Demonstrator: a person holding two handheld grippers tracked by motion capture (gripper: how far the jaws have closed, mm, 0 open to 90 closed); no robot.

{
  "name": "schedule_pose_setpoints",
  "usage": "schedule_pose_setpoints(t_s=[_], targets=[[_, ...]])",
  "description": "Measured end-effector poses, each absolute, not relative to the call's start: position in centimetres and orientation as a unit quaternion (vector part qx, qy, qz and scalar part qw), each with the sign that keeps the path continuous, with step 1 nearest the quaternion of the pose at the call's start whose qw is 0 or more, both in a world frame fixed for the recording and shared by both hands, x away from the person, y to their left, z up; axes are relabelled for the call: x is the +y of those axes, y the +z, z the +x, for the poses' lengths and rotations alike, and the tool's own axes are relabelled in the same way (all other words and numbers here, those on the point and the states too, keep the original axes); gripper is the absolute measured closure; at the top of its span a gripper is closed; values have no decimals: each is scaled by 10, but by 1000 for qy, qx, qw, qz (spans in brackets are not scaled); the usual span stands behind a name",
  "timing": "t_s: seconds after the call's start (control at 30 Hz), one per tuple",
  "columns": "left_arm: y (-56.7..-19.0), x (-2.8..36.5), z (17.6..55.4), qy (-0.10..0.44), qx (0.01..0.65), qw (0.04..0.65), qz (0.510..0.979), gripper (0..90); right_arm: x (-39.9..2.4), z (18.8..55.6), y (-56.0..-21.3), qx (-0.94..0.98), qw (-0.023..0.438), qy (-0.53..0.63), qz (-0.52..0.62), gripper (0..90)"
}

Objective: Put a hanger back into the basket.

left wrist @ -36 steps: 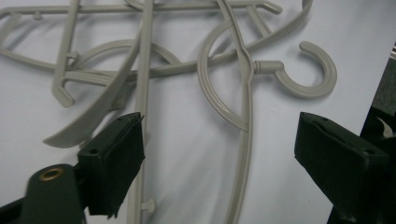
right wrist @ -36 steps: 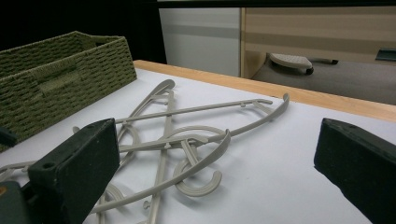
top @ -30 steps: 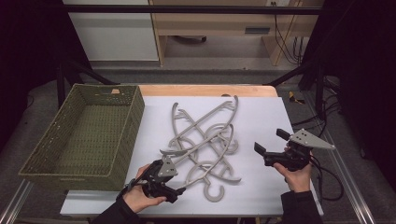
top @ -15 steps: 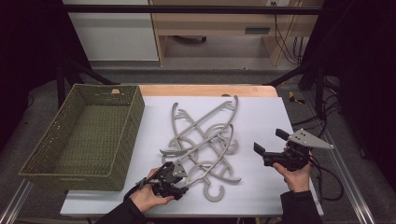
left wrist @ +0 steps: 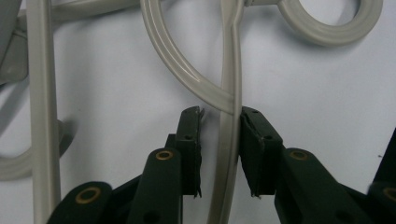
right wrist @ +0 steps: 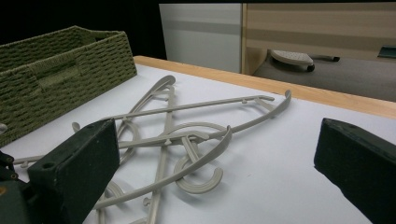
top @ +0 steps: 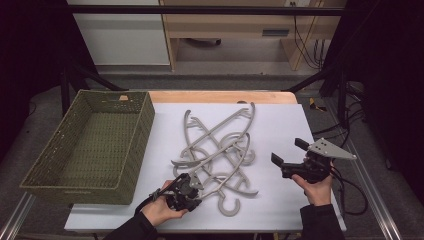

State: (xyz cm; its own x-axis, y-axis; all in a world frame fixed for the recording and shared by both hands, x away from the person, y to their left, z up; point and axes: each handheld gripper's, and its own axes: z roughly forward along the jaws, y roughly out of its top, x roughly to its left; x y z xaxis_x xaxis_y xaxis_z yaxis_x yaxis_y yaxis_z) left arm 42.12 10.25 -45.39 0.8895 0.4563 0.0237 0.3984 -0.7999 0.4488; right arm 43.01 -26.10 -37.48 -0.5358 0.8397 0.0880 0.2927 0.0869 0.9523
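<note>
Several beige plastic hangers lie tangled in the middle of the white table. My left gripper sits at the pile's near left edge. In the left gripper view its jaws straddle one thin hanger bar. The bar touches the right-hand jaw and a narrow gap shows on the other side, so the left gripper is open. My right gripper hovers to the right of the pile, jaws wide apart and empty. The right gripper view looks across the hangers between its jaws.
A green woven basket stands empty on the table's left side, close to my left hand. A wooden strip runs along the table's far edge. Bare white surface lies right of the pile.
My left gripper has slid right and forward into the near edge of the pile, and its jaws now straddle a hanger bar. The right gripper has stayed put.
</note>
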Motion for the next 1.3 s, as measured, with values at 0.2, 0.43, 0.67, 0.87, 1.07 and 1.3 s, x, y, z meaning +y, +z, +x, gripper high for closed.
schedule_pose_setpoints(t_s=[0.2, 0.43, 0.67, 0.87, 1.07, 1.3], targets=[[-452, 97, 422, 63, 227, 202, 951, 707, -261, 430, -375, 691, 252, 540, 410, 5], [-452, 95, 422, 64, 226, 196, 952, 736, -259, 431, -376, 693, 250, 539, 408, 5], [-451, 94, 418, 70, 210, 198, 955, 800, -260, 431, -376, 693, 248, 539, 408, 4], [-450, 96, 415, 68, 204, 203, 955, 810, -261, 431, -376, 694, 247, 539, 409, 5], [-443, 100, 411, 70, 200, 220, 952, 812, -261, 430, -376, 692, 245, 542, 409, 7], [-429, 111, 406, 75, 205, 250, 943, 814, -262, 430, -375, 691, 247, 544, 407, 8]])
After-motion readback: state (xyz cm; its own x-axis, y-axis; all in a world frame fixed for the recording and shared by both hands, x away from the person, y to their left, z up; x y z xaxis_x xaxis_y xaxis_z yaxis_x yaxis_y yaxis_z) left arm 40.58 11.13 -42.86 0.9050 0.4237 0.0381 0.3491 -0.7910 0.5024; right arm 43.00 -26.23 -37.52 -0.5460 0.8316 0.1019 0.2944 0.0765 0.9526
